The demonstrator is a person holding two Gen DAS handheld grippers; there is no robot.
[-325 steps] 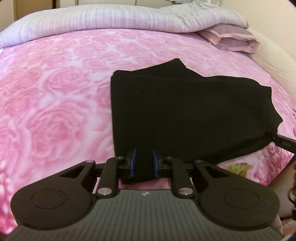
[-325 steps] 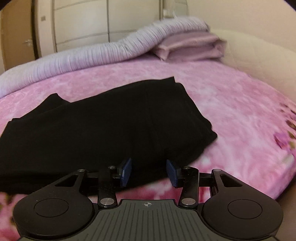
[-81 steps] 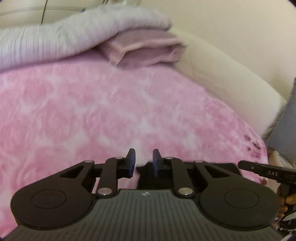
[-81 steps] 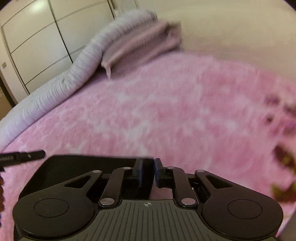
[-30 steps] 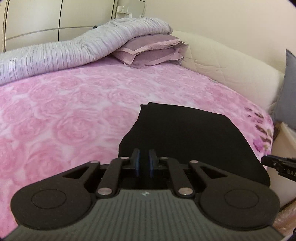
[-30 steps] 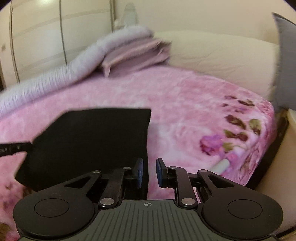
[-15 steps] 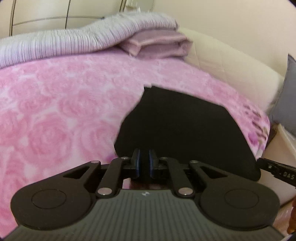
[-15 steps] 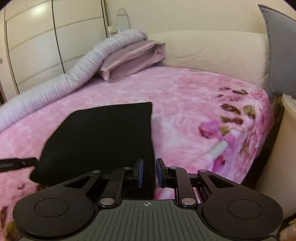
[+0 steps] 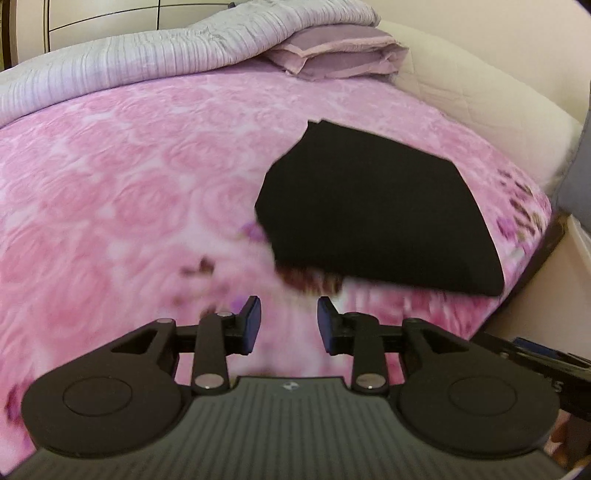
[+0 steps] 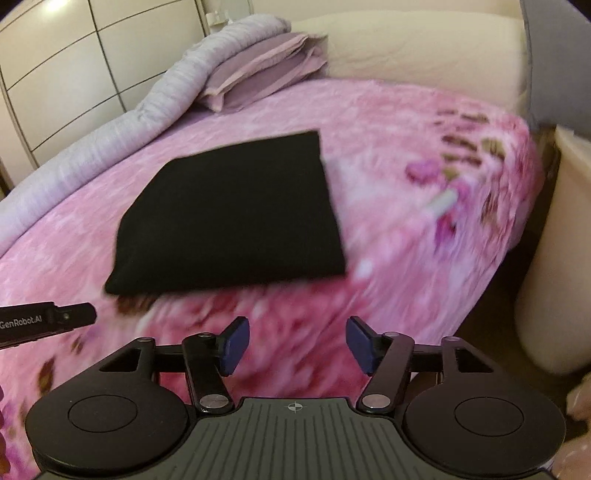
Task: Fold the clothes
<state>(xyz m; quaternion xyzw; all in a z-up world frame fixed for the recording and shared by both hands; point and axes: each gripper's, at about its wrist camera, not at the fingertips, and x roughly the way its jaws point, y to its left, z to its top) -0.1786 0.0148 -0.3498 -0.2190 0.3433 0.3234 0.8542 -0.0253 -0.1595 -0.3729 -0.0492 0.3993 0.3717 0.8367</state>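
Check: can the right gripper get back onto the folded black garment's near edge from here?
Probably yes. The right gripper is open and holds nothing, and only bare pink bedspread lies between it and the near edge of the folded black garment.

Bare bedspread (seemingly) before garment

Warm, dim indoor light; glare on wardrobe; motion blur across near bedspread; fisheye-curved edges.
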